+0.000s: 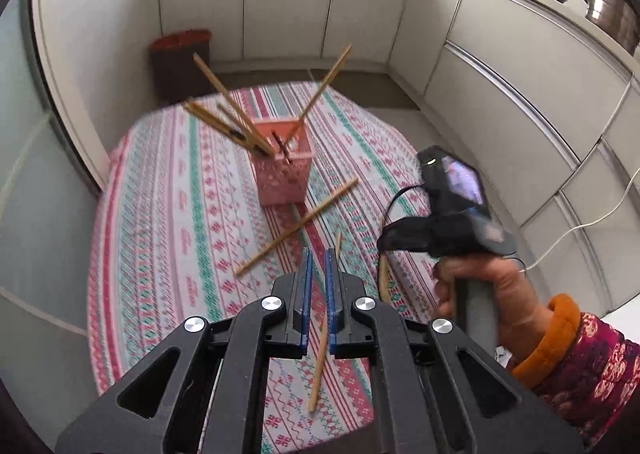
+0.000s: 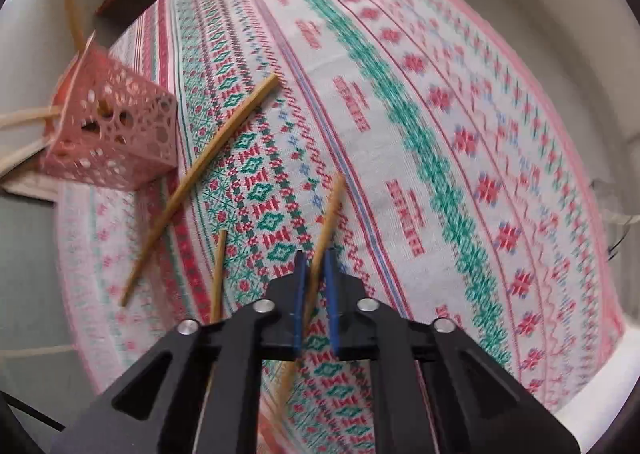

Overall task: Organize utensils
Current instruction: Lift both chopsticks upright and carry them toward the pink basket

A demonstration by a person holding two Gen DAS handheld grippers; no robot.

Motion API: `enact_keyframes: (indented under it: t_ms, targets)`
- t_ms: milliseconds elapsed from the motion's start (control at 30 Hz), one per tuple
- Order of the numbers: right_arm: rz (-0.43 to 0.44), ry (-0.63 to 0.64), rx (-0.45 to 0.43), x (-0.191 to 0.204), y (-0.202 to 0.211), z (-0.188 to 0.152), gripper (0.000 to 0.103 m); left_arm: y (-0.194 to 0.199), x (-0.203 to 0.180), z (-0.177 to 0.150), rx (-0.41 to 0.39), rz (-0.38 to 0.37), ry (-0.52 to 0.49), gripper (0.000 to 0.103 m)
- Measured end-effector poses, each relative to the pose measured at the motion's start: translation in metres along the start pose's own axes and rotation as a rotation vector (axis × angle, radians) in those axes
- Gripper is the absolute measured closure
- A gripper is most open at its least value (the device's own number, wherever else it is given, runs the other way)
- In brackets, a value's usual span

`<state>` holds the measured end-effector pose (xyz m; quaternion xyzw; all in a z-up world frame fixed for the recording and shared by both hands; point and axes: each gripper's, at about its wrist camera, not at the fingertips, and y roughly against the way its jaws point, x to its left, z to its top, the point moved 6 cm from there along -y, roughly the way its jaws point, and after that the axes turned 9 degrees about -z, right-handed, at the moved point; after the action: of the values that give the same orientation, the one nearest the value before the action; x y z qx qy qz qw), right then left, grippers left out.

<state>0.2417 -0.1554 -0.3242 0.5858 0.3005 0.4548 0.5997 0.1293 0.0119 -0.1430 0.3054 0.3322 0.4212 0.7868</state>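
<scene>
Blue pads of the left hand-held gripper (image 1: 318, 260) sit nearest the lens in the left wrist view, drawn almost together with nothing pinched between them; a loose chopstick (image 1: 319, 358) lies on the cloth below, seen through the narrow slot. That gripper points steeply down toward the patterned surface (image 1: 168, 213). Beyond it stands the pink perforated basket (image 1: 282, 173), already bristling with several chopsticks, and another chopstick (image 1: 298, 228) lies just in front of it. To the right, a hand (image 1: 486, 294) in an orange cuff grips the handle of the right hand-held gripper, which is tipped downward.

Closed jaws fill the foreground of the right wrist view too: the right hand-held gripper (image 2: 316, 266) has clamped onto a chopstick (image 2: 326, 221) that runs up between its pads. The pick-up step looks in hand. Next comes lifting this stick, swinging left to the basket (image 2: 120, 133), and dropping it in tip-first.
</scene>
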Motion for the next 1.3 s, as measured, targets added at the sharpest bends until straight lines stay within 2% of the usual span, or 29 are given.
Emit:
enact_keyframes:
  t_ms: [67, 133, 200, 233, 267, 333, 433, 567, 667, 733, 800, 833, 900, 1033, 1167, 1267, 1300]
  targets:
    - [0.04, -0.023, 0.001, -0.011, 0.009, -0.001, 0.097, -0.025, 0.005, -0.004, 0.073, -0.043, 0.034, 0.096]
    - [0.082, -0.029, -0.011, -0.021, 0.026, -0.005, 0.097, -0.059, 0.009, -0.01, 0.188, -0.075, 0.071, 0.096]
    - [0.099, -0.013, -0.037, -0.03, 0.044, -0.006, 0.097, -0.092, 0.011, -0.014, 0.278, -0.058, 0.084, 0.091]
    - [0.108, 0.0, -0.052, -0.034, 0.055, -0.007, 0.097, -0.104, 0.009, -0.014, 0.312, -0.057, 0.085, 0.085]
    - [0.113, 0.007, -0.065, -0.036, 0.063, -0.007, 0.097, -0.115, 0.008, -0.014, 0.328, -0.055, 0.095, 0.077]
    - [0.125, 0.03, -0.095, -0.043, 0.078, -0.007, 0.097, -0.138, 0.005, -0.014, 0.365, -0.036, 0.102, 0.073]
    - [0.156, 0.041, -0.096, -0.055, 0.087, -0.006, 0.097, -0.164, 0.003, -0.01, 0.387, 0.011, 0.102, 0.067]
    - [0.192, 0.018, -0.092, -0.063, 0.095, 0.0, 0.097, -0.199, 0.005, -0.006, 0.412, 0.091, 0.085, 0.063]
    - [0.237, 0.025, -0.142, -0.061, 0.119, 0.006, 0.097, -0.221, 0.01, -0.008, 0.448, 0.125, 0.072, 0.063]
    - [0.249, 0.052, -0.191, -0.058, 0.136, 0.006, 0.097, -0.226, 0.008, -0.005, 0.429, 0.133, 0.018, 0.064]
    - [0.257, 0.081, -0.233, -0.052, 0.152, 0.004, 0.097, -0.224, 0.011, -0.005, 0.42, 0.124, 0.012, 0.083]
    - [0.259, 0.094, -0.251, -0.05, 0.158, 0.003, 0.097, -0.222, 0.014, -0.006, 0.418, 0.118, 0.011, 0.097]
    - [0.266, 0.109, -0.272, -0.048, 0.168, 0.0, 0.097, -0.213, 0.021, -0.009, 0.4, 0.105, 0.034, 0.098]
    - [0.293, 0.128, -0.297, -0.044, 0.188, -0.008, 0.097, -0.162, 0.025, -0.005, 0.276, 0.081, 0.019, 0.099]
    - [0.323, 0.138, -0.352, -0.038, 0.215, -0.011, 0.097, -0.062, 0.012, 0.005, 0.08, 0.022, -0.014, 0.099]
    - [0.352, 0.126, -0.404, -0.033, 0.244, -0.01, 0.097, -0.009, 0.008, 0.015, -0.059, 0.014, -0.011, 0.099]
    - [0.352, 0.123, -0.417, -0.033, 0.25, -0.009, 0.097, -0.006, 0.001, 0.022, -0.091, 0.01, -0.007, 0.099]
